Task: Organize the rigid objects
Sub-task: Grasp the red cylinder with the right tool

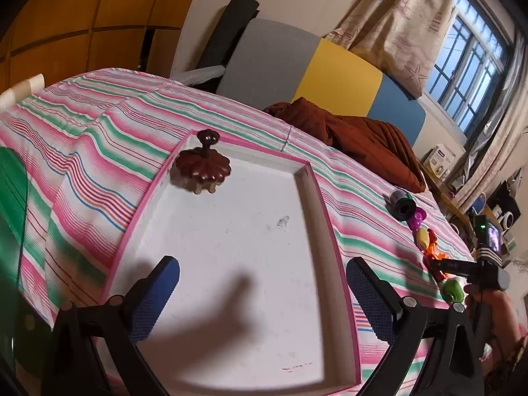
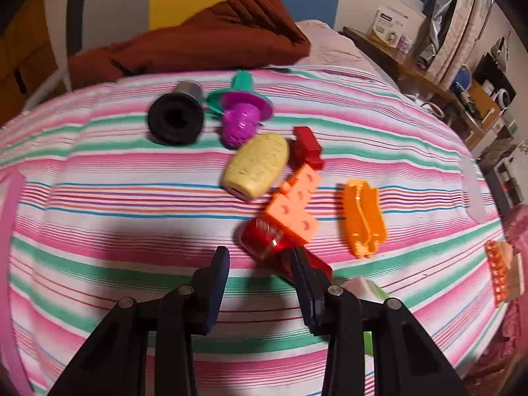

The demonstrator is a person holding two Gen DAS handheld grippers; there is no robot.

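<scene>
A white tray with a pink rim [image 1: 333, 247] lies on the striped bedspread. A brown scalloped stamp toy [image 1: 202, 165] stands in its far left corner. My left gripper [image 1: 264, 293] hangs wide open over the tray's near half, holding nothing. To the tray's right lies a row of toys: a black cylinder [image 2: 175, 120], a purple and teal stamp [image 2: 239, 115], a yellow oval [image 2: 257, 165], a dark red block [image 2: 307, 147], orange bricks [image 2: 295, 204], an orange mould [image 2: 363, 217] and a clear red toy [image 2: 264, 236]. My right gripper [image 2: 260, 264] is part open just short of the red toy, its right finger overlapping it, nothing pinched.
A rust-brown quilt [image 2: 198, 43] is bunched at the far side of the bed. A green object [image 1: 11, 204] fills the left edge. More orange pieces [image 2: 498, 267] lie at the bed's right edge. A cluttered desk [image 2: 462, 92] stands beyond.
</scene>
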